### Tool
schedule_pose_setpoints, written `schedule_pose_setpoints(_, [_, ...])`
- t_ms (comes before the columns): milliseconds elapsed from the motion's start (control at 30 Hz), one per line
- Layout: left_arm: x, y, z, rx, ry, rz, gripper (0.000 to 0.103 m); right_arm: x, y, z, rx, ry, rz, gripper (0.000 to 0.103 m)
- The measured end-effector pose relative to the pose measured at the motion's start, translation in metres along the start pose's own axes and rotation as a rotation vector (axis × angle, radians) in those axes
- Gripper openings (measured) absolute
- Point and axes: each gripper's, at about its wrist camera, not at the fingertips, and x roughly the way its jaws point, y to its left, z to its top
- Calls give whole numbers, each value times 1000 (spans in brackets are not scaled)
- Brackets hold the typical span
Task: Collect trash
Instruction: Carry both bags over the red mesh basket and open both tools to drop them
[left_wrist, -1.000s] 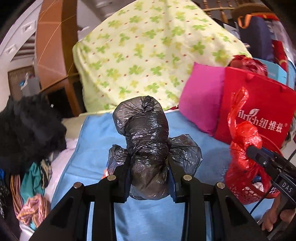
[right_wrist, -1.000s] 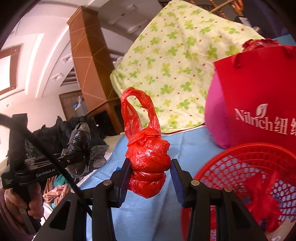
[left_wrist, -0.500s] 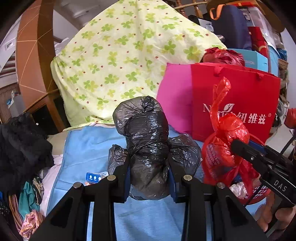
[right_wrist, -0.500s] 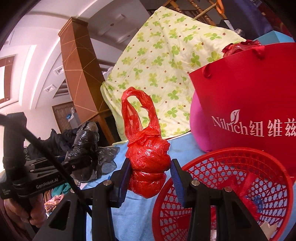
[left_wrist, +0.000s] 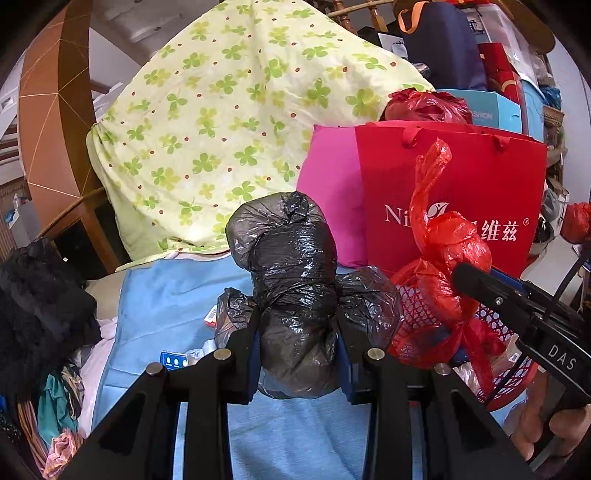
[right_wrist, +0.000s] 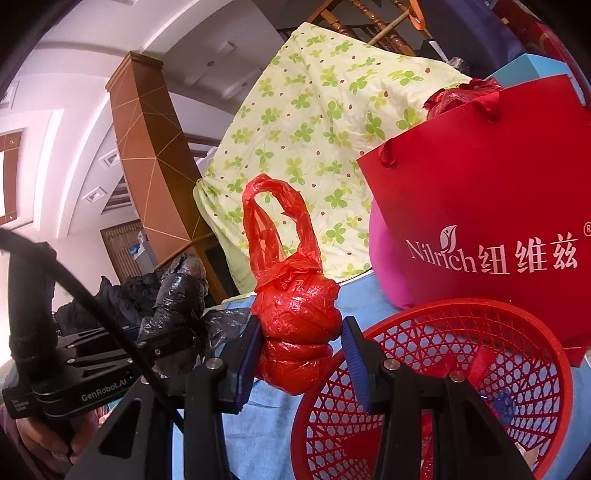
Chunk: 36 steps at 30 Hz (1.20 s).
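A knotted black plastic bag (left_wrist: 291, 280) stands upright in my left gripper (left_wrist: 297, 350), whose pads press its lower half. My right gripper (right_wrist: 301, 352) is shut on a knotted red plastic bag (right_wrist: 295, 317) with its looped handles pointing up. The red bag (left_wrist: 447, 273) and the right gripper show at the right of the left wrist view, over a red mesh basket (left_wrist: 417, 306). In the right wrist view the basket (right_wrist: 461, 328) lies just right of the red bag, with scraps inside. The black bag (right_wrist: 177, 291) and the left gripper show at the left there.
A blue sheet (left_wrist: 166, 295) covers the bed. Behind stand a red paper bag (right_wrist: 491, 206), a pink cushion (left_wrist: 328, 199) and a clover-print quilt (left_wrist: 229, 122). Small packets (left_wrist: 173, 360) lie on the sheet. Dark clothes (left_wrist: 40, 306) pile up at the left.
Both grippers have swung right with their bags still held. The red basket and red paper bag have come closer to the middle of both views.
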Motion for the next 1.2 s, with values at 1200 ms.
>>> schedule_pose_setpoints(1200, [16,-20,5,22,31,-78,37,-19,-17,4,54,-28,-42,47])
